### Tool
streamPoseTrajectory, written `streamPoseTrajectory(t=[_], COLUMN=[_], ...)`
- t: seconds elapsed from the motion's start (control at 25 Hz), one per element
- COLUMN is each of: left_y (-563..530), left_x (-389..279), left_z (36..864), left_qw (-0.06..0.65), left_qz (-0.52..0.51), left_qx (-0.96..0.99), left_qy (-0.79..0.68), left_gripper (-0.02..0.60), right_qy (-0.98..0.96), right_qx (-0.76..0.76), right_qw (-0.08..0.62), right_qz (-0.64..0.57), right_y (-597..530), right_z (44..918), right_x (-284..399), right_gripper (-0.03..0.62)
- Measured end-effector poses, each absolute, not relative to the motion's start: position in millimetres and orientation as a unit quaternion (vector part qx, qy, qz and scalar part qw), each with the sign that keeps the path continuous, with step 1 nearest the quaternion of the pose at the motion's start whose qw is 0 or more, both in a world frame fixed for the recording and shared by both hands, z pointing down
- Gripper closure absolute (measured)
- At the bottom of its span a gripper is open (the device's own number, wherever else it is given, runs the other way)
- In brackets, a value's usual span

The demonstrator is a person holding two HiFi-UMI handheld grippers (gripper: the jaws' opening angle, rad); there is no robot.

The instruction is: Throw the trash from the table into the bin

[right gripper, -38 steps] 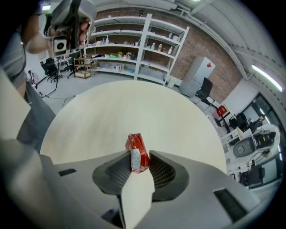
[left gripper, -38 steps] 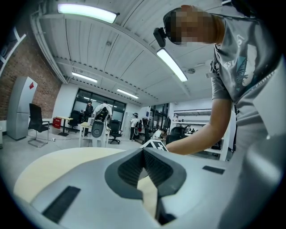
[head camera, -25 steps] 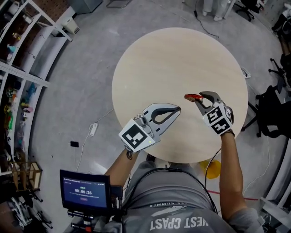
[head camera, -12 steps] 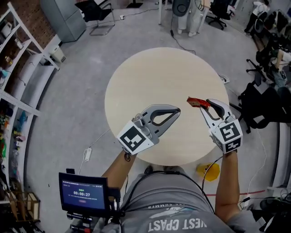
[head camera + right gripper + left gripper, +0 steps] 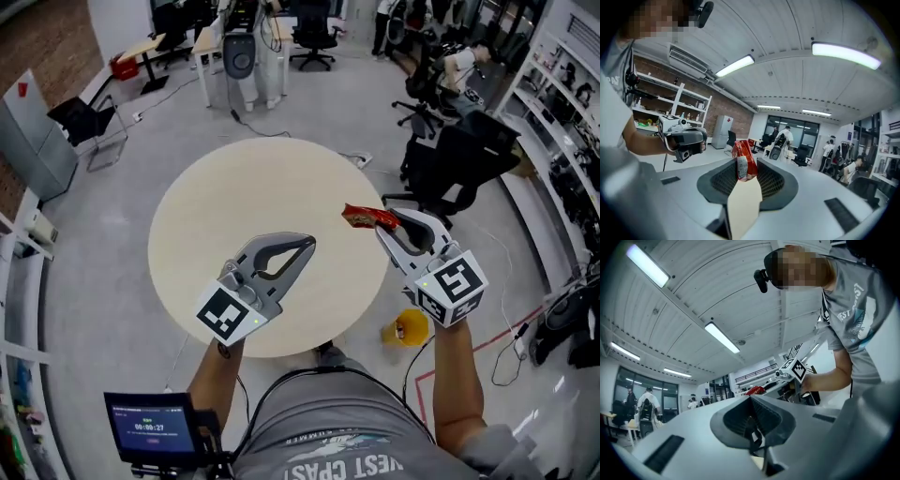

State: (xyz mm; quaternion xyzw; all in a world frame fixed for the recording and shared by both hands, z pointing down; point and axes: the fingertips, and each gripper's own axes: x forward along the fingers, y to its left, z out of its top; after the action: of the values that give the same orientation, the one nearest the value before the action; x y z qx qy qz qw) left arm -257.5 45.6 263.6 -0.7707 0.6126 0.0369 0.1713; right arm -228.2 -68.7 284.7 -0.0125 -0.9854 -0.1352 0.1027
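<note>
A crumpled red snack wrapper point(image 5: 367, 217) hangs in the air over the right edge of the round beige table point(image 5: 234, 216), and my right gripper point(image 5: 391, 226) is shut on it. The right gripper view has the wrapper point(image 5: 743, 159) upright, pinched between the jaws, with the right gripper point(image 5: 745, 165) pointing out across the room. My left gripper point(image 5: 306, 246) is raised over the table's near part, shut, with nothing in it; its jaws point(image 5: 751, 398) meet at the tips. A small yellow bin point(image 5: 410, 327) stands on the floor beside the table's near right edge.
Black office chairs point(image 5: 455, 155) crowd the floor past the table's right side. Shelves line the right wall point(image 5: 572, 103). A small screen point(image 5: 150, 427) hangs at my lower left. Red tape point(image 5: 487, 342) and cables lie on the floor near the bin.
Both grippers have risen off the table. The right one carried the wrapper up and towards the table's right edge. My head has lifted, so more of the room and the bin show.
</note>
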Motion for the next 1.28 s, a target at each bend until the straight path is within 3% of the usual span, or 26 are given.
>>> streamPoseTrajectory(t=[0.52,1.28], left_y=[-10,-199], left_x=[-114,110], left_z=[214,281], left_qw=[0.17,0.113], left_qz=[0.058,0.031], left_qx=[-0.874,-0.944], left_qy=[0.452,0.309], left_gripper=[0.54,0.54], right_qy=[-0.983,-0.959], right_qx=[0.149,0.277], right_qw=[0.057,0.055], right_qz=[-0.092,0.011], right_y=[-86,-237], right_z=[220,292], right_x=[-33,197], right_gripper=[0.471,0.471])
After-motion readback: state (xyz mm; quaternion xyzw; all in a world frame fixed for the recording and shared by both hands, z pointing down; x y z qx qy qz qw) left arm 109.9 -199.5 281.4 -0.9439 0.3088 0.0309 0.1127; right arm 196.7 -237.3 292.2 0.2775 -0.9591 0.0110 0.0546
